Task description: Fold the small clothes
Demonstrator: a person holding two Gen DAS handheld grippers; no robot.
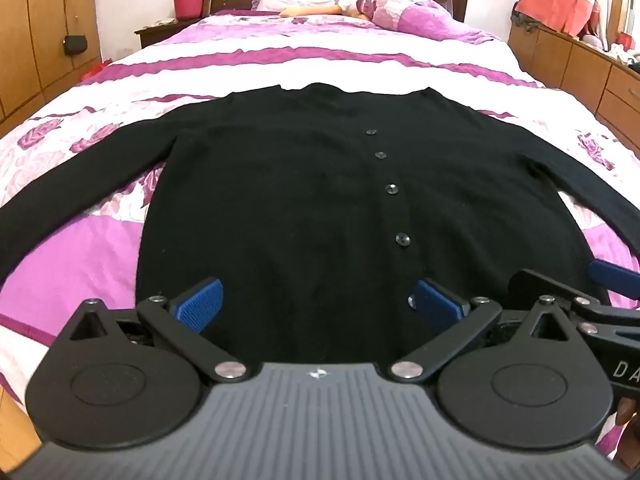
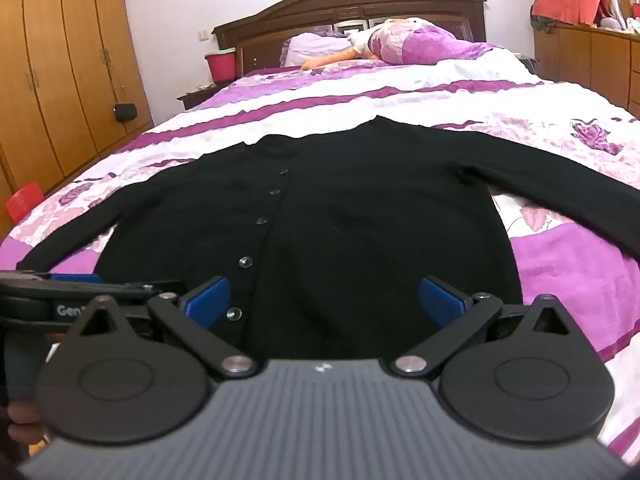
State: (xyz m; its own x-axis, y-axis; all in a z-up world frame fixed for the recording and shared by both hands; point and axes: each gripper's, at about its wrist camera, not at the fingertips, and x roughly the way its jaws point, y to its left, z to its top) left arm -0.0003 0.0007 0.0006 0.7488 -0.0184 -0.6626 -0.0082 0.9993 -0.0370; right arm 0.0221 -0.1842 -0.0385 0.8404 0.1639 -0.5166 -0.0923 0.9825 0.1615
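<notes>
A black buttoned cardigan (image 1: 304, 184) lies flat and face up on the bed, sleeves spread to both sides, hem toward me; it also shows in the right wrist view (image 2: 352, 216). My left gripper (image 1: 318, 302) is open and empty, hovering over the left half of the hem. My right gripper (image 2: 326, 298) is open and empty over the right half of the hem, beside the button row (image 2: 245, 262). Each gripper shows at the other view's edge: the right one (image 1: 580, 300) and the left one (image 2: 76, 280).
The bed (image 1: 320, 52) has a purple and white floral cover, with pillows (image 1: 384, 4) at the wooden headboard. A wooden wardrobe (image 1: 36, 40) stands left, a red bucket (image 1: 188, 0) on the nightstand, and wooden drawers (image 1: 592, 64) stand right.
</notes>
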